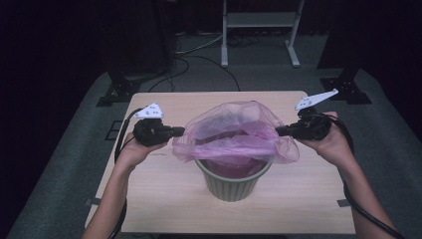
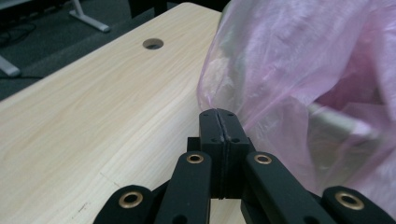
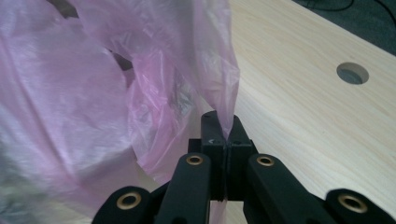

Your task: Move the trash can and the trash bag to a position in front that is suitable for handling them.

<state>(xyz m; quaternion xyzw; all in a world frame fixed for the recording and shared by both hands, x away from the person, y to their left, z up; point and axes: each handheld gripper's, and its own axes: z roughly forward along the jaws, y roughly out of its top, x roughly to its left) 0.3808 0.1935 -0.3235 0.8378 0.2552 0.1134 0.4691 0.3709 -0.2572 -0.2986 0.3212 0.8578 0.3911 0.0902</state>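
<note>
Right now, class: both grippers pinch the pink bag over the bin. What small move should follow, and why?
Probably lower both grippers, left gripper and right gripper, drawing the pink plastic bag down outside the green bin's rim: its mouth is spread wide but bunches above the rim.

The bag (image 1: 234,132) is thin pink plastic film, see-through, crinkled and faintly glossy where light catches its folds. The bin (image 1: 232,183) beneath it looks like matt grey-green plastic with ribbed sides. The worktop (image 1: 298,199) is pale wood-grain laminate, smooth with a soft sheen. Each hand-held gripper, left (image 2: 218,122) and right (image 3: 223,128), has matt black plastic jaws with brass-coloured metal rings at the pivots. The floor (image 1: 74,159) is covered in dull grey carpet, rough-looking.
</note>
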